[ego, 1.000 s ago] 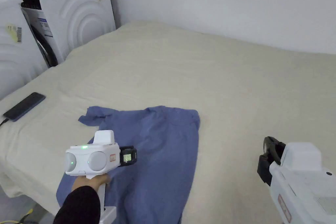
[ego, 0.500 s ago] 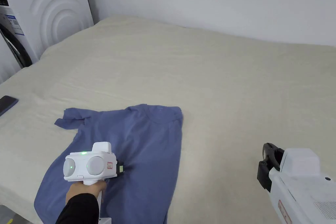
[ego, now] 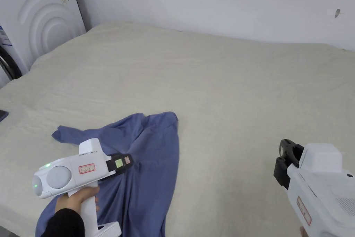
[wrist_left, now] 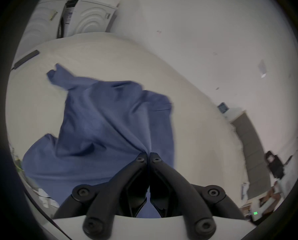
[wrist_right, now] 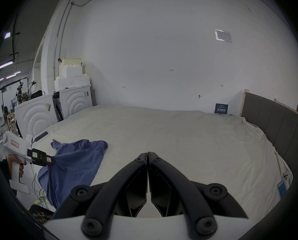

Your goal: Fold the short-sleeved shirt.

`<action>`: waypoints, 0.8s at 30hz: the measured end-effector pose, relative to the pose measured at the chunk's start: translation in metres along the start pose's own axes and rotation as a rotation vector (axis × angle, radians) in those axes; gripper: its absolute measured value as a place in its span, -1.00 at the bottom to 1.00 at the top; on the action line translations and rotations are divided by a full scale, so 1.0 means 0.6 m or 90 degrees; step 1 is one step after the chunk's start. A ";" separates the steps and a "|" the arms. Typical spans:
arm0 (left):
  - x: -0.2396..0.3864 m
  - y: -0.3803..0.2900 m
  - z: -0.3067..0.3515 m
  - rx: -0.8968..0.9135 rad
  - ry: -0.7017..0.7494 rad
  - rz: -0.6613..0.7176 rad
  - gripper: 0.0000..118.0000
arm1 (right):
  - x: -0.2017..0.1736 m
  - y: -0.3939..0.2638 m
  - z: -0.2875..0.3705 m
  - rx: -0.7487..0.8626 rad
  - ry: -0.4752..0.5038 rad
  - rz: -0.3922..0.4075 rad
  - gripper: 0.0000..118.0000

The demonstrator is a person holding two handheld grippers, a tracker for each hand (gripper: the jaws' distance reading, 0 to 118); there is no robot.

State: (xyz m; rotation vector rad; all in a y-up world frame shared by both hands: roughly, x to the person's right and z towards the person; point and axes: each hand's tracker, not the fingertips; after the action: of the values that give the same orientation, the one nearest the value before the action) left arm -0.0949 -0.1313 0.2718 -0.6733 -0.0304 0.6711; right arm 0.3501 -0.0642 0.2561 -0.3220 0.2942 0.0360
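A blue short-sleeved shirt (ego: pixel 152 164) lies on the cream bed sheet (ego: pixel 225 85) near the front left, one sleeve stretched out to the left. My left gripper (ego: pixel 130 163) is shut on a pinch of the shirt's middle, and the cloth rises in taut folds toward the jaws. In the left gripper view the shirt (wrist_left: pixel 99 122) gathers into the closed left gripper (wrist_left: pixel 147 154). My right gripper (ego: pixel 282 164) hovers over bare sheet at the front right, apart from the shirt. In the right gripper view the right gripper (wrist_right: pixel 147 154) is shut on nothing, with the shirt (wrist_right: pixel 75 159) far to its left.
White washing machines (ego: pixel 38 22) stand at the bed's left end, and a dark phone (wrist_left: pixel 26 59) lies on the sheet near them. A white wall (ego: pixel 225 1) runs along the far side. A grey headboard (wrist_right: pixel 272 122) bounds the right end, with phones (wrist_right: pixel 285 185) at that edge.
The left gripper has pinched the middle of the flat shirt and lifted it, bunching the cloth into folds and drawing its right edge inward. The head camera swung right. The right gripper stayed put.
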 end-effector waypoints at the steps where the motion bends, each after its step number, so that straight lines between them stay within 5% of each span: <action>1: 0.020 0.000 0.002 0.007 -0.029 0.007 -1.00 | 0.006 0.001 0.007 0.003 -0.003 -0.004 -1.00; 12: 0.346 0.040 0.003 0.021 -0.231 -0.162 -1.00 | 0.105 0.010 0.110 0.046 -0.074 -0.037 -1.00; 24: 0.644 0.021 -0.042 -0.018 -0.351 -0.343 -1.00 | 0.235 0.009 0.209 0.083 -0.195 -0.053 -1.00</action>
State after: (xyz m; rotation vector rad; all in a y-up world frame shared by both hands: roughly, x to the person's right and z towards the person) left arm 0.2098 0.0873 0.1734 -0.4591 -0.7086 0.3162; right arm 0.5195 -0.0212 0.3274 -0.1958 -0.0210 -0.0161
